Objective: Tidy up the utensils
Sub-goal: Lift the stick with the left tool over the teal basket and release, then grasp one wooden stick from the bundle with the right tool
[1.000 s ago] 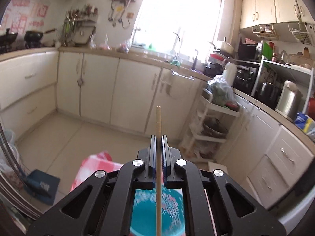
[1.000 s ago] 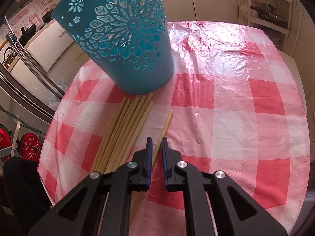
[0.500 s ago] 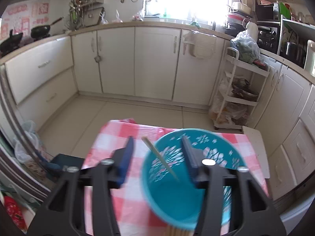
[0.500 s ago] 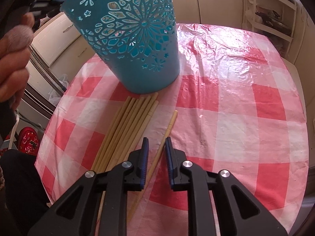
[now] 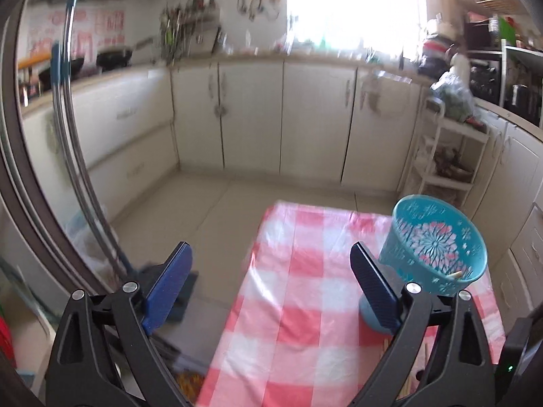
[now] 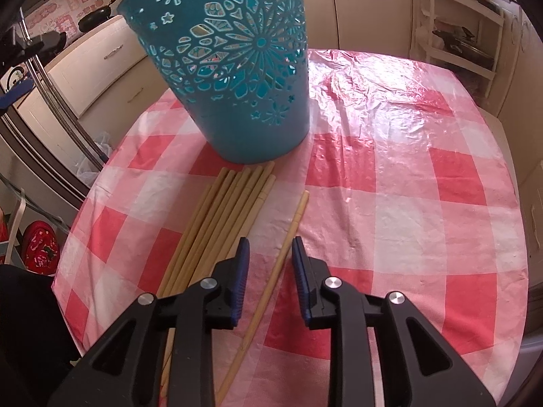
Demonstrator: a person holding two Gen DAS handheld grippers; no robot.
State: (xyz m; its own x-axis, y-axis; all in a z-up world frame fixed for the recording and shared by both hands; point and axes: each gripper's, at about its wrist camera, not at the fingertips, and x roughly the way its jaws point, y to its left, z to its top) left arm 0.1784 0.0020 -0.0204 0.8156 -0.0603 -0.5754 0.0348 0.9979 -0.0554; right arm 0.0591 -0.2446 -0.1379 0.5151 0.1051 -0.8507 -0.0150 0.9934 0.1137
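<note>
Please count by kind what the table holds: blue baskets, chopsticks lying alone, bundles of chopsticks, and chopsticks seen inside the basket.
Blue basket: 1
Chopstick lying alone: 1
Bundle of chopsticks: 1
Chopstick seen in the basket: 1
Total: 4

The left claw [image 5: 268, 285] is a black plastic frame with triangular cut-outs in its arms, round silver screw heads at the joints, and two flat fingers [image 5: 168, 286] faced with dark blue ribbed pads. The right claw [image 6: 269, 278] is built the same way: black arms with long cut-out slots, silver screws on top, and blue-edged ribbed pads [image 6: 241, 273] on the inner faces. At the lower right edge of the left wrist view a small green light glows on a black housing.
</note>
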